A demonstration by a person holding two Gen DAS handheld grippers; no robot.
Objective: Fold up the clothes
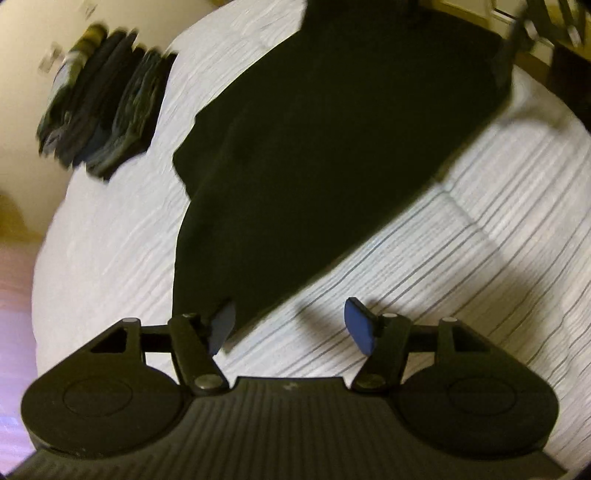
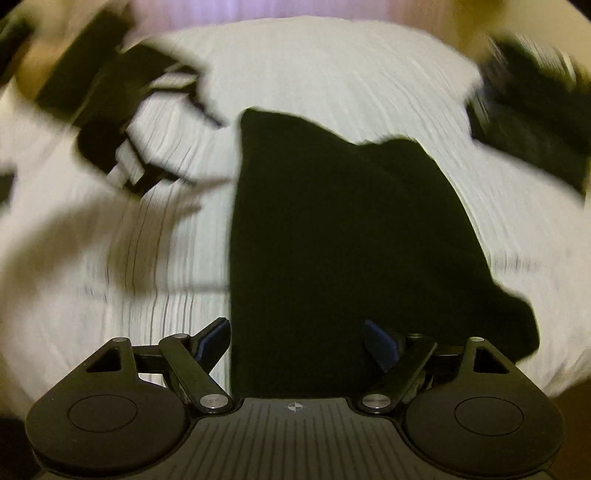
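Observation:
A black garment (image 1: 325,155) lies flat and partly folded on a white striped bed cover (image 1: 480,266). My left gripper (image 1: 291,326) is open and empty above the garment's near corner, its left blue pad (image 1: 223,326) over the cloth edge. In the right wrist view the same garment (image 2: 332,240) runs up from between my right gripper's (image 2: 299,341) open fingers, which hold nothing. The left gripper shows blurred in the right wrist view (image 2: 122,122) at the upper left, over the bed.
A stack of folded dark clothes (image 1: 103,107) sits at the bed's far left edge, and it also shows blurred in the right wrist view (image 2: 532,118) at the upper right. The right gripper (image 1: 528,33) appears at the top right of the left wrist view. Floor lies beyond the bed edges.

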